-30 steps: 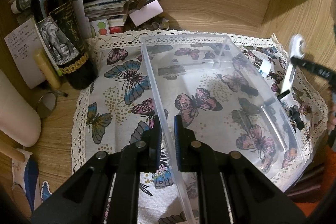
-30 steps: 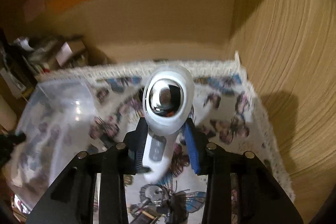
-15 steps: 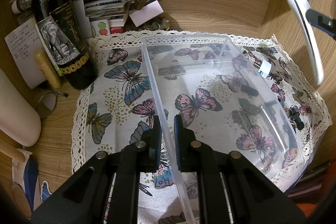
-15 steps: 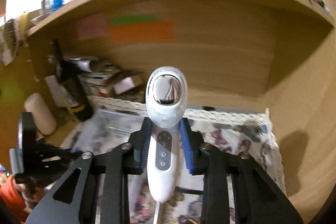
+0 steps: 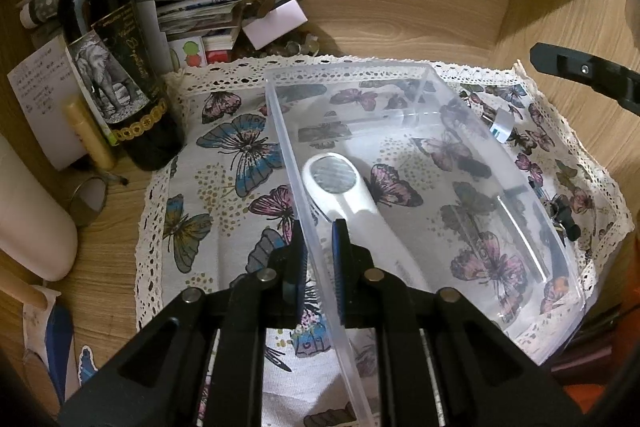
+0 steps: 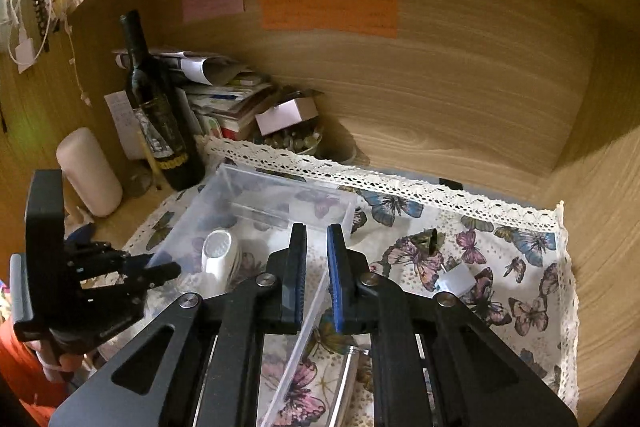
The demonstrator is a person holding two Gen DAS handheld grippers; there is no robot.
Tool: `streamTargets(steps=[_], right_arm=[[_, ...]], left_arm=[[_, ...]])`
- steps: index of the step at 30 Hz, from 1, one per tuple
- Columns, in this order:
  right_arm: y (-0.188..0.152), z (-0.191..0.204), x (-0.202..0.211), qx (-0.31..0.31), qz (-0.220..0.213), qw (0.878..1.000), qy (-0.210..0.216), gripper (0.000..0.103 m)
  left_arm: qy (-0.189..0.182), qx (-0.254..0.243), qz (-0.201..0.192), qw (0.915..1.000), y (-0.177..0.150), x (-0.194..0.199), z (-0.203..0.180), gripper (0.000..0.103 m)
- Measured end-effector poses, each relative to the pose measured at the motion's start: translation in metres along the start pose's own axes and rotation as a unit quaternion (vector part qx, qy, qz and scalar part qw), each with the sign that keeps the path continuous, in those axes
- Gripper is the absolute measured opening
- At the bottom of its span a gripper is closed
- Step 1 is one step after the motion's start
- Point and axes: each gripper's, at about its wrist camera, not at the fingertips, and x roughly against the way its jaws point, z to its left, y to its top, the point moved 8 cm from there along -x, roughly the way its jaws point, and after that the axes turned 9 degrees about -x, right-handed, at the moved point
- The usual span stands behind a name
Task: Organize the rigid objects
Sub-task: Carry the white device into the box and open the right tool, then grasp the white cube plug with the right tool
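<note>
A clear plastic bin (image 5: 496, 163) stands on a butterfly cloth (image 5: 224, 163). My left gripper (image 5: 320, 239) is shut on the bin's left wall. A white handheld device (image 5: 340, 187) with a round mesh head lies inside the bin near that wall; it also shows in the right wrist view (image 6: 220, 255). My right gripper (image 6: 316, 267) is above the bin's right rim (image 6: 304, 339), jaws nearly closed and empty. One of its fingers (image 5: 580, 71) shows at the right of the left wrist view.
A dark wine bottle (image 5: 116, 67) stands left of the cloth, with papers (image 5: 192, 11) and a cream cylinder (image 5: 32, 215). Keys (image 5: 560, 215) and a small white tag (image 5: 500, 123) lie right of the bin. Wooden shelf walls (image 6: 440, 87) close behind and right.
My right gripper carried the white device over the bin, let it go and drew back. The device now lies inside the bin. My left gripper has not moved.
</note>
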Motion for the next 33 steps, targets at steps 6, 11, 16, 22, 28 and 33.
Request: streamTargets(steps=[6, 11, 16, 22, 28, 33], right_arm=[[-0.001, -0.015, 0.002, 0.002, -0.001, 1.0, -0.024, 0.02], [-0.001, -0.05, -0.003, -0.036, 0.009, 0.998, -0.043, 0.045], [0.0, -0.097, -0.005, -0.081, 0.007, 0.993, -0.08, 0.062], [-0.01, -0.15, -0.035, -0.132, 0.051, 0.984, -0.106, 0.062], [-0.03, -0.17, -0.079, -0.153, 0.111, 0.977, -0.102, 0.062], [-0.044, -0.17, -0.105, -0.154, 0.152, 0.972, -0.09, 0.062]], left_arm=[[0.0, 0.004, 0.0, 1.0, 0.0, 0.0, 0.001, 0.012], [0.0, 0.003, 0.0, 1.0, 0.001, -0.001, 0.003, 0.012], [0.002, 0.003, 0.0, 1.0, -0.002, -0.002, 0.001, 0.012], [0.0, 0.004, 0.0, 1.0, 0.0, -0.001, 0.001, 0.012], [0.0, 0.009, 0.003, 1.0, 0.0, -0.007, 0.0, 0.012], [-0.001, 0.011, 0.003, 0.9999, 0.0, -0.008, 0.002, 0.012]])
